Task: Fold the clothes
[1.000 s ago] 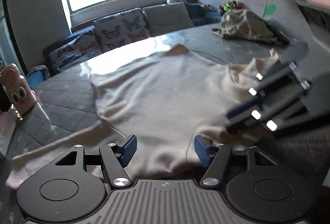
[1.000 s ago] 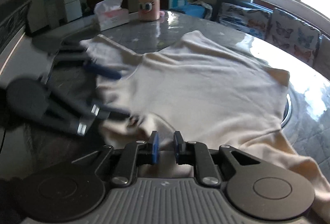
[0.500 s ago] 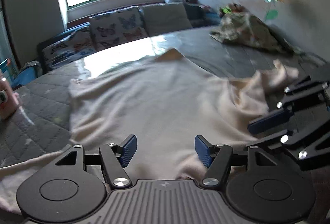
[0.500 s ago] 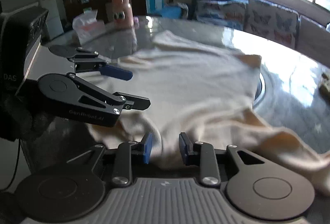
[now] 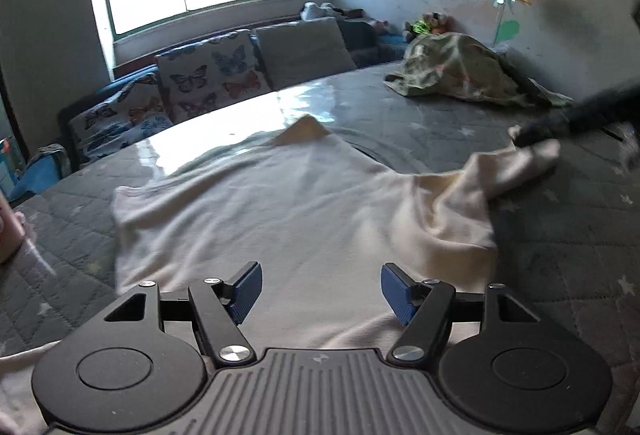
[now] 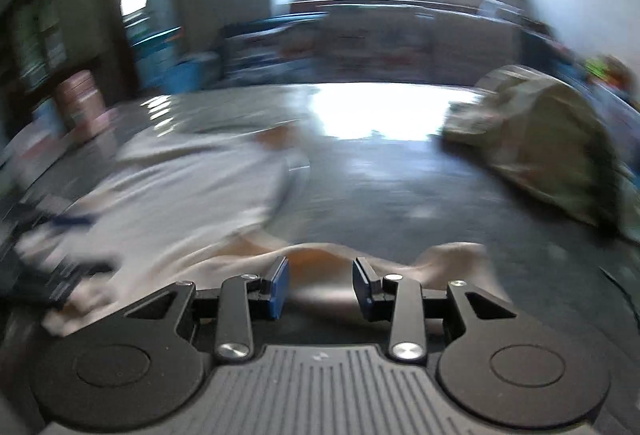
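A cream long-sleeved top (image 5: 280, 207) lies spread on the grey quilted table (image 5: 560, 235). My left gripper (image 5: 320, 291) hangs open over its near hem, with nothing between the blue pads (image 5: 246, 291). One sleeve (image 5: 516, 167) trails off to the right, and the dark, blurred right gripper (image 5: 576, 115) is at its end. The right wrist view is motion-blurred. There my right gripper (image 6: 321, 287) stands open just above a bunched fold of the cream sleeve (image 6: 320, 259). The top's body (image 6: 192, 187) stretches away to the left.
A crumpled green patterned garment (image 5: 452, 75) (image 6: 548, 155) sits at the table's far right. A sofa with butterfly cushions (image 5: 208, 79) runs under the window. A pink bottle (image 5: 8, 231) stands at the left edge. Bare quilted cover lies right of the top.
My right gripper has opened from almost shut and swung away right to the sleeve end. The left gripper has stayed open and shifted along the hem.
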Tool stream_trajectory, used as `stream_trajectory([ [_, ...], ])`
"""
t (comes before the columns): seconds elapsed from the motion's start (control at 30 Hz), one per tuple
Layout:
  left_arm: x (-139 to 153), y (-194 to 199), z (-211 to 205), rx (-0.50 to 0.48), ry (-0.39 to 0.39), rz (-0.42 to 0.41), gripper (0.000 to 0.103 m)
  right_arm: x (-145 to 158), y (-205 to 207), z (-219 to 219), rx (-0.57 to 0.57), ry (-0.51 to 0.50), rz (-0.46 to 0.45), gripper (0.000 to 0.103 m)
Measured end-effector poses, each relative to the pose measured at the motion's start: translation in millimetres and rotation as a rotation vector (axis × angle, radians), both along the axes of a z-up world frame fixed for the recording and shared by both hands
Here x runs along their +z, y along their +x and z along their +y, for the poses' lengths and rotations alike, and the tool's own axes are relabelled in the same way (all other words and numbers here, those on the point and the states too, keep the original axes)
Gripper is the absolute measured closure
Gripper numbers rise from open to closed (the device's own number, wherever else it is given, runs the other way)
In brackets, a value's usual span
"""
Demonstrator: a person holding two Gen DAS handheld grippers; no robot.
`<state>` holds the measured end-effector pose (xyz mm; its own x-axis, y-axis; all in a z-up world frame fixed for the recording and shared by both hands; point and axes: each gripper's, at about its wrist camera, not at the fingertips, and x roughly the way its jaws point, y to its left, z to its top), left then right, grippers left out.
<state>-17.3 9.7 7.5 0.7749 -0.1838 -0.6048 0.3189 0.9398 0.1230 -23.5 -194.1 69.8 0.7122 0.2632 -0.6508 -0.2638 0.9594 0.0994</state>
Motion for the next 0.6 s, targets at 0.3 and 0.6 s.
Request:
stream_trajectory([
  [0.3,-10,-3,-13,-0.036,0.005,0.028,0.033,-21,40,-29,-0.164,0.010,0.058,0.065],
  [0.6,-13,-3,-12,-0.040,-0.009,0.037,0.032,-30,45,-25,-0.186,-0.047,0.066,0.098],
])
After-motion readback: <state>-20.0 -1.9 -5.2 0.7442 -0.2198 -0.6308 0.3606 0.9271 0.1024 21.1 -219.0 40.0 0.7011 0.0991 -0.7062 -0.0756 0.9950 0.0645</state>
